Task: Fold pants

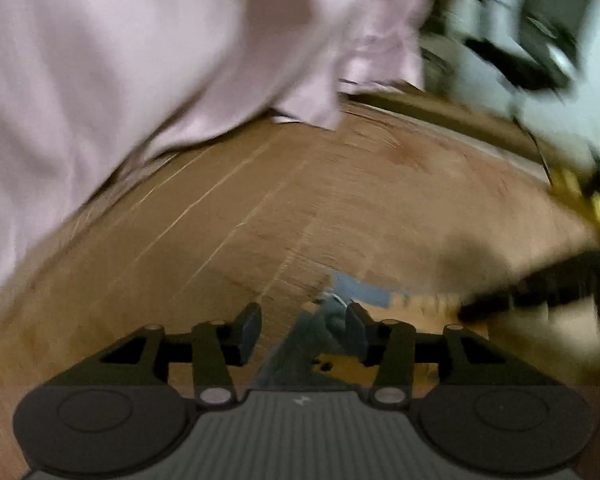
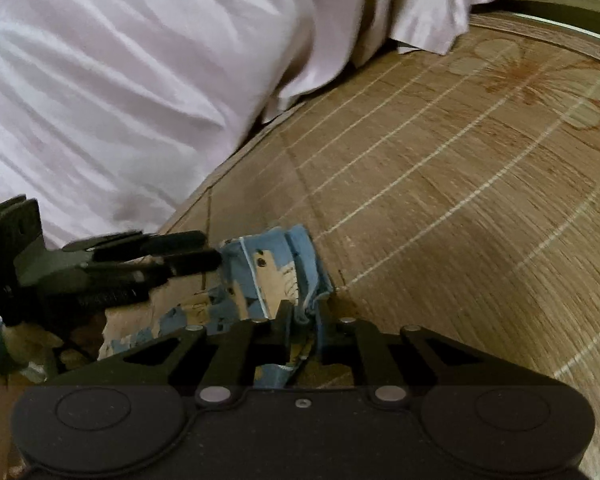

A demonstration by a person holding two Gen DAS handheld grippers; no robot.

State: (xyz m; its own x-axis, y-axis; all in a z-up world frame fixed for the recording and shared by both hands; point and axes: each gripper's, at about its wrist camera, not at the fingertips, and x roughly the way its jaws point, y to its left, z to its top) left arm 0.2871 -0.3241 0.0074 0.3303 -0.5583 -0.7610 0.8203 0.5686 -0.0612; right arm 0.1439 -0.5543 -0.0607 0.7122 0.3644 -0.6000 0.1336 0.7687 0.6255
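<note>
Between the right gripper (image 2: pixel 300 320)'s nearly closed fingers sits the pants (image 2: pixel 276 276) edge; left gripper (image 2: pixel 204 254), fingers together, approaches leftward, grip unclear.

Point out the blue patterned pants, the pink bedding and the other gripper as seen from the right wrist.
blue patterned pants (image 2: pixel 276 264): right wrist view, bunched fabric ahead of the fingers.
pink bedding (image 2: pixel 132 80): right wrist view, wrinkled middle.
left gripper (image 2: pixel 204 250): right wrist view, at its fingertips.
</note>
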